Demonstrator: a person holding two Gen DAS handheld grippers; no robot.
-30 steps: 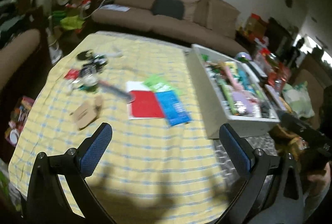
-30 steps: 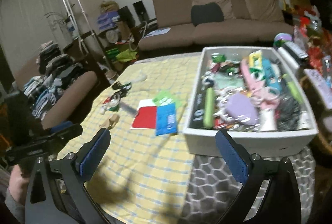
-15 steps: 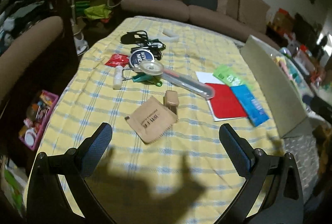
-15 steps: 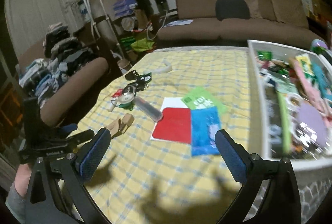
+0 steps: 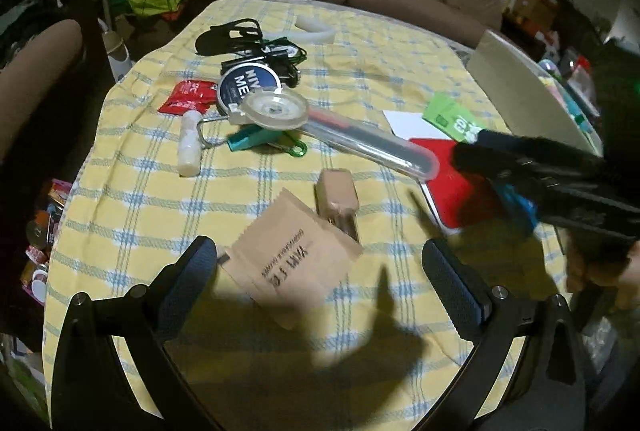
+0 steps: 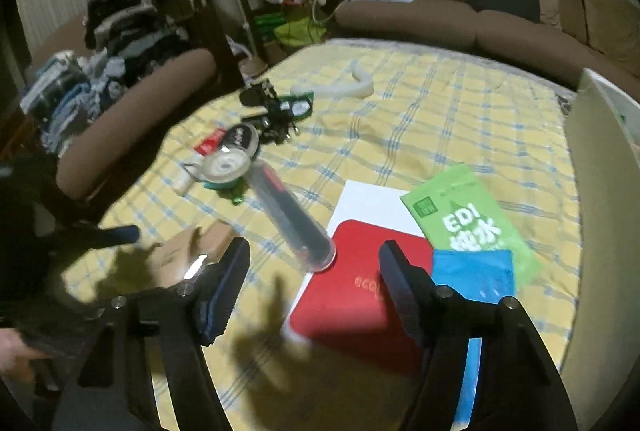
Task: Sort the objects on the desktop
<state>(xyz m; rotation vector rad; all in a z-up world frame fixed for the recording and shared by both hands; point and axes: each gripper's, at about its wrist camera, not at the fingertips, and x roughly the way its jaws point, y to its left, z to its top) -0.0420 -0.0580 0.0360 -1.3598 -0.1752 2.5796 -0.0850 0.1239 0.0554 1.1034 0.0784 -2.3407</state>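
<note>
- The right gripper (image 6: 314,281) has just been closing partway; nothing is between its jaws yet.
- The clear plastic tube with a red pen inside (image 6: 292,215) lies on the yellow checked tablecloth (image 6: 440,119), just ahead of it.
- The tube's long axis runs away to the upper left, its near end closest.
- The left gripper (image 5: 320,287) is spread wide and empty, over the brown paper packet (image 5: 292,259).

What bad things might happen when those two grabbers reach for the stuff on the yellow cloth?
The clear tube is round and rests partly on the red card, so a nudge from the right gripper, whose jaws have just been closing with nothing between them, might roll it away. The flat brown packet under the left gripper may slide rather than lift. The two grippers are close and could bump.
</note>
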